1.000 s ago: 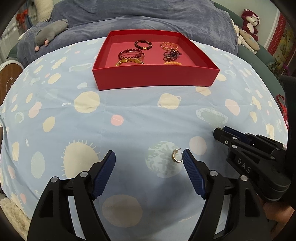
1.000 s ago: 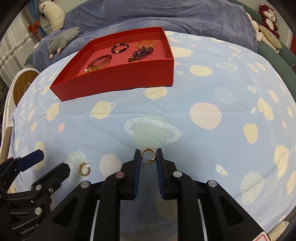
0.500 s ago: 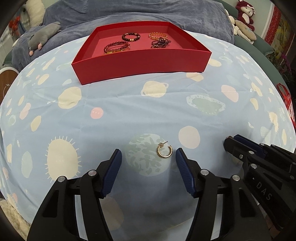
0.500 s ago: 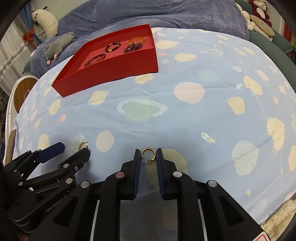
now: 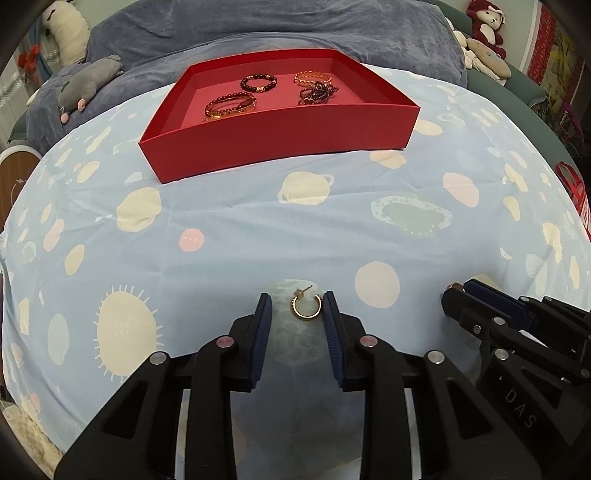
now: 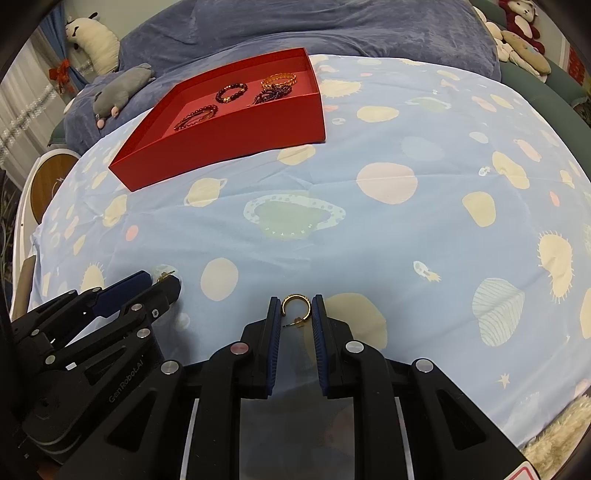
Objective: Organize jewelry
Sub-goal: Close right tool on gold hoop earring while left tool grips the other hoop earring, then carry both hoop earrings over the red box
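Note:
A gold hoop earring (image 5: 306, 307) lies on the blue patterned bedspread between the fingers of my left gripper (image 5: 297, 306), whose jaws stand close on either side of it, still slightly apart. My right gripper (image 6: 296, 307) is shut on a second gold hoop earring (image 6: 295, 308) and holds it just above the bedspread. The right gripper also shows at the left wrist view's right edge (image 5: 476, 295). A red tray (image 5: 280, 147) at the far side holds several bead and gold bracelets (image 5: 231, 105).
A blue blanket (image 5: 258, 33) lies bunched behind the tray. A grey plush toy (image 5: 86, 86) lies far left and more plush toys (image 5: 484, 40) sit far right. A round wooden object (image 6: 51, 184) stands past the bed's left edge.
My left gripper has moved onto the loose earring and its jaws have narrowed around it. My right gripper has kept hold of its earring and drawn back from the tray.

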`<state>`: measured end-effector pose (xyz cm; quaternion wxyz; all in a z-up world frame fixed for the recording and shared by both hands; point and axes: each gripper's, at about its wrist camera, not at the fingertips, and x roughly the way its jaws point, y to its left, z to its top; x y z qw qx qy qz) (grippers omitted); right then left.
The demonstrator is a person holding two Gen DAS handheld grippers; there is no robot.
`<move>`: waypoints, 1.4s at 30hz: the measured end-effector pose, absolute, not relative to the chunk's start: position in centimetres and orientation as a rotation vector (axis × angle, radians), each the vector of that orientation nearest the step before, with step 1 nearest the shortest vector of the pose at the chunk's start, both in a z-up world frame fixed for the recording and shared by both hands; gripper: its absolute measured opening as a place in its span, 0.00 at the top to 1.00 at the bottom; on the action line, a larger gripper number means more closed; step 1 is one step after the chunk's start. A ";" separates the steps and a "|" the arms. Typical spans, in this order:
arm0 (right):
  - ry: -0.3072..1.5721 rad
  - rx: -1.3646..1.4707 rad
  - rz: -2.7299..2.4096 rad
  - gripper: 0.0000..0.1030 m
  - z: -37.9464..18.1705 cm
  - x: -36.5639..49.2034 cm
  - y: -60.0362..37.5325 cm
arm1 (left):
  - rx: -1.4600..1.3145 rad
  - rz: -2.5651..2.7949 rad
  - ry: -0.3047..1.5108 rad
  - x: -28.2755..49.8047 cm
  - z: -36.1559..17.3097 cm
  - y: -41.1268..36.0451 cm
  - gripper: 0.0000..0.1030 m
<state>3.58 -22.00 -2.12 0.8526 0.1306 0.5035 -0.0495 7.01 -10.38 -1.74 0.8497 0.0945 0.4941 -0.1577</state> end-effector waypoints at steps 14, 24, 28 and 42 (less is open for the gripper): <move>1.053 0.287 -0.085 0.84 -1.6 3.1 -21.7 | 0.123 -0.328 1.065 7.0 -1.3 -8.3 0.84; 0.979 0.283 -0.024 0.84 2.7 3.9 -20.0 | 0.044 -0.296 1.021 7.9 3.2 -6.4 0.84; 0.930 0.273 -0.003 0.84 5.1 5.0 -19.4 | 0.023 -0.303 0.982 8.7 5.6 -6.6 0.84; 0.807 0.208 0.027 0.84 10.6 11.9 -19.8 | -0.022 -0.310 0.899 15.7 10.5 -8.1 0.84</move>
